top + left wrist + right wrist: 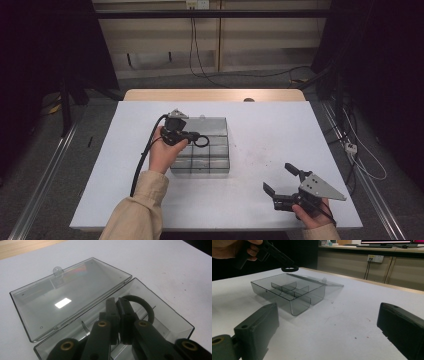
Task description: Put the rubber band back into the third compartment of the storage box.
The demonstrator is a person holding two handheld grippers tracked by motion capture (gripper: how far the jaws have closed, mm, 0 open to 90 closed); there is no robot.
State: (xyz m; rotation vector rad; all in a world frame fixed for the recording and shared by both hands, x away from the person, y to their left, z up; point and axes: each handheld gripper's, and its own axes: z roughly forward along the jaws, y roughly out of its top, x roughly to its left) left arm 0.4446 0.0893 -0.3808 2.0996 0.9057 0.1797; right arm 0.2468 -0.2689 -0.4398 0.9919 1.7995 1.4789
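The left gripper (pixel 196 138) hangs over the box (pixel 212 150), its fingers (pixel 110 312) pinched narrow on a black ring (pixel 143 305). In the high view the ring (pixel 202 141) pokes out past the fingertips, above the box's middle compartments. The left gripper view adds what that one lacks: the ring loops out beyond the fingers, over the open tray, and the clear lid (pixel 62 300) lies flat on the surface (pixel 175 267) just left of the fingers, hinged to the tray's edge. The right gripper view shows the dividers (pixel 292 290) inside the box (pixel 289 293) and the ring (pixel 290 268) held clear above its far edge, not touching it.

The right gripper (pixel 281 182) sits well apart from the box, low by the near edge of the surface (pixel 250 210). Its fingers (pixel 259 327) stand wide with nothing between them.
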